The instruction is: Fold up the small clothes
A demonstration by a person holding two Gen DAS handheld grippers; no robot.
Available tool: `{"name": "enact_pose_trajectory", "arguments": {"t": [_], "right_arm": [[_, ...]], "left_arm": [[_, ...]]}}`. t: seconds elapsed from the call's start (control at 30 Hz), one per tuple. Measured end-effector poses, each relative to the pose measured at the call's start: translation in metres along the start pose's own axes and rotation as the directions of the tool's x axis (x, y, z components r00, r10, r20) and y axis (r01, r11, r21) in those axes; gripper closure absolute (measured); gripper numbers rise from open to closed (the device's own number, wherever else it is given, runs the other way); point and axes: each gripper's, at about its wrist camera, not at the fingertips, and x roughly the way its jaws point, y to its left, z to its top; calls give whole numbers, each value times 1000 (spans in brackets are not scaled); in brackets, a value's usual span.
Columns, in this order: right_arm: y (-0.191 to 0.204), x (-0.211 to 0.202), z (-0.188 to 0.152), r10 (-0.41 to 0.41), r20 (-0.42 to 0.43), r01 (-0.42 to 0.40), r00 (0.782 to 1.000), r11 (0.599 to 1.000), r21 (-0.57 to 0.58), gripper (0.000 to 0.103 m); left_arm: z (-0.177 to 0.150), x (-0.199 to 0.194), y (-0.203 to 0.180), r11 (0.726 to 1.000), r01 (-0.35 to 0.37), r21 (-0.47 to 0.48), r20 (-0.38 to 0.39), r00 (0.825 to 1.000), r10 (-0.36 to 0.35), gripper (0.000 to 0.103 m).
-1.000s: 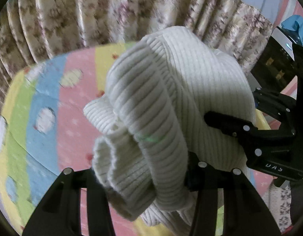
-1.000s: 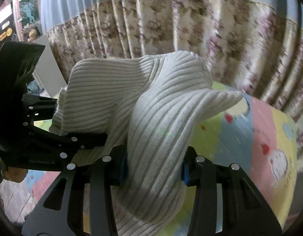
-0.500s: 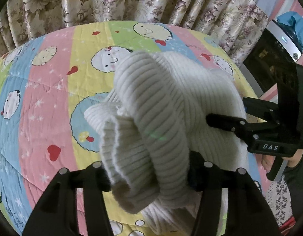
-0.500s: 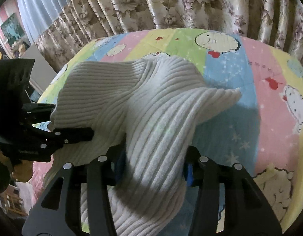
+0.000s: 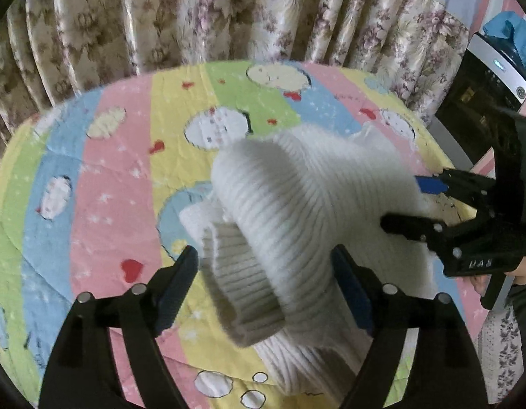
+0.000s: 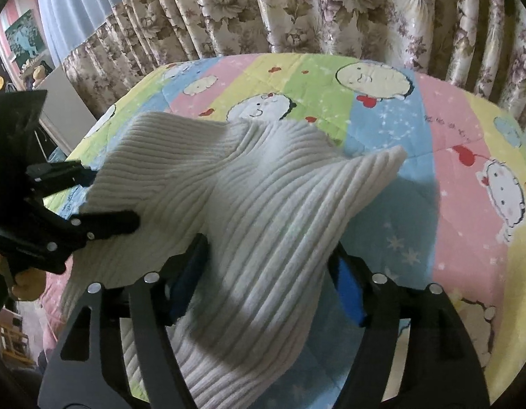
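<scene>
From the left wrist, the left gripper (image 5: 264, 281) stands spread, its pads off the white ribbed knit (image 5: 297, 225) bunched between them over the quilt (image 5: 102, 204), so the cuffed roll could flop open as it lets go. From the right wrist, the right gripper (image 6: 268, 274) is likewise spread round a raised fold of the knit (image 6: 249, 225); that peak may slump crooked, spoiling the fold.

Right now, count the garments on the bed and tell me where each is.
1. The sweater is bunched over the quilt, running between the fingers of the left gripper and the right gripper. Others may be hidden beneath it.
</scene>
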Motion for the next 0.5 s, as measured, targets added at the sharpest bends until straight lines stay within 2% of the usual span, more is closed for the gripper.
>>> {"name": "enact_pose_trajectory", "arguments": {"t": [0.13, 0.2, 0.23, 0.33, 0.5], "right_arm": [[3, -18, -4, -31, 41, 31, 999, 999, -7, 21], [6, -30, -4, -49, 79, 50, 996, 999, -4, 16], [8, -37, -5, -68, 99, 69, 993, 998, -3, 13], [14, -52, -8, -122, 141, 123, 982, 992, 2, 11], [24, -67, -21, -188, 182, 176, 965, 981, 78, 11]], "left_arm": [[9, -22, 4, 1000, -5, -21, 45, 999, 6, 21], [12, -31, 5, 999, -35, -17, 75, 997, 36, 17], [13, -34, 6, 997, -75, -10, 90, 993, 76, 17], [13, -31, 11, 991, -136, -9, 93, 986, 137, 17], [8, -12, 27, 972, -229, -45, 64, 971, 232, 17]]}}
